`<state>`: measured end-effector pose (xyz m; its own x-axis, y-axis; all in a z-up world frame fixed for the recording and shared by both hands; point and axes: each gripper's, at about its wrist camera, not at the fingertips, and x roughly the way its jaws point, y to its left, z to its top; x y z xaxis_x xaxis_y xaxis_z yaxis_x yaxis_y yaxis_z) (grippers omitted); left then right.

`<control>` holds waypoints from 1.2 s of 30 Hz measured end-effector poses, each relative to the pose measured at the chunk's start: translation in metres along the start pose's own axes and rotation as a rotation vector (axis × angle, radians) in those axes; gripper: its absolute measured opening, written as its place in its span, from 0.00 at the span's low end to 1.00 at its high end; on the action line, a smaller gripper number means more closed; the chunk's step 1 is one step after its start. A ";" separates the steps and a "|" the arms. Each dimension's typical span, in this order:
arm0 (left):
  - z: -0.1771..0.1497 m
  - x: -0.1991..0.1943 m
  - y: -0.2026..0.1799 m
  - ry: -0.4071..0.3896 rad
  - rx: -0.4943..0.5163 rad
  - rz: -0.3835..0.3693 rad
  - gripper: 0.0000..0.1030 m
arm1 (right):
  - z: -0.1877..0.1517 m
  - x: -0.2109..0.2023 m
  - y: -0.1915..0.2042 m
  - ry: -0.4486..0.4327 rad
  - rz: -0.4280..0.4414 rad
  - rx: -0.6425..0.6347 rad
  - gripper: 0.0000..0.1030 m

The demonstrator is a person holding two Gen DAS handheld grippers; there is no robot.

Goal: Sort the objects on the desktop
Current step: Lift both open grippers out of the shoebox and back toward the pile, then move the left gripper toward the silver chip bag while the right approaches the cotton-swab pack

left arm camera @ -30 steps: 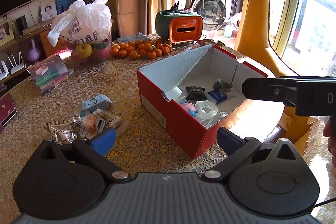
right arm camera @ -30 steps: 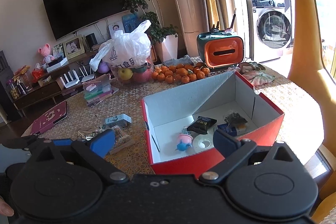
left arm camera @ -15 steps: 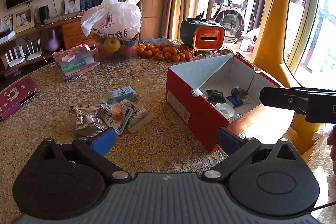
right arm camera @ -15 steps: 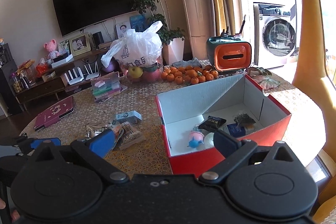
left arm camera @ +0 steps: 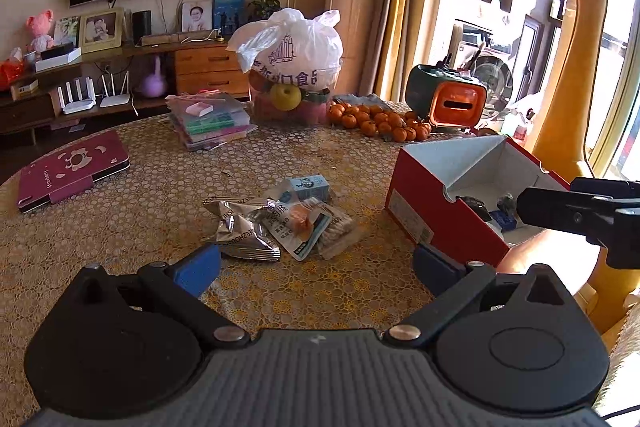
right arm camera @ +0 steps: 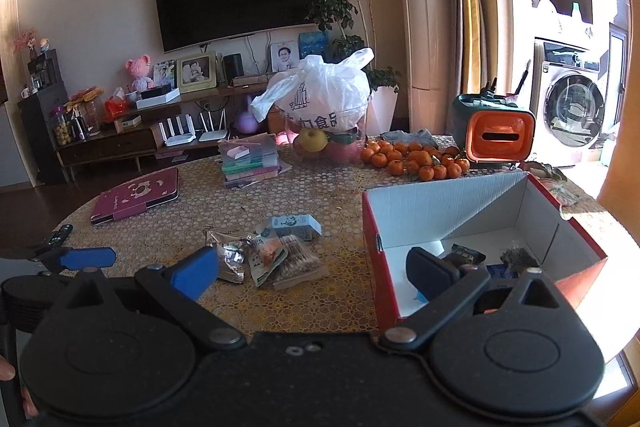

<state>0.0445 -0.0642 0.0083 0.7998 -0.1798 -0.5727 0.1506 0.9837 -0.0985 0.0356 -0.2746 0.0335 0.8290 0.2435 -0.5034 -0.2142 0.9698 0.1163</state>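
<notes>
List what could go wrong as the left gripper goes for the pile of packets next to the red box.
1. The silver foil packet, the orange-print sachet and the cotton swab pack overlap, so the open left gripper may well pinch two at once or drag one along.
2. The foil looks slick and crumpled, so it could slip out.
3. The red box has a tall near wall, and a low carry might clip it. The right gripper hangs open near it.
</notes>
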 end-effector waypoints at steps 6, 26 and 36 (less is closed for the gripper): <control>-0.001 0.010 0.022 -0.007 -0.019 0.022 1.00 | 0.002 0.018 0.012 0.017 0.013 -0.024 0.97; 0.005 0.077 0.067 0.017 -0.045 0.059 1.00 | 0.003 0.096 0.044 0.088 0.056 -0.125 0.93; 0.011 0.113 0.082 0.057 -0.069 0.067 1.00 | -0.009 0.141 0.047 0.139 0.061 -0.163 0.92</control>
<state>0.1539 -0.0044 -0.0557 0.7719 -0.1150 -0.6253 0.0558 0.9920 -0.1135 0.1378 -0.1947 -0.0393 0.7354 0.2871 -0.6139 -0.3522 0.9358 0.0157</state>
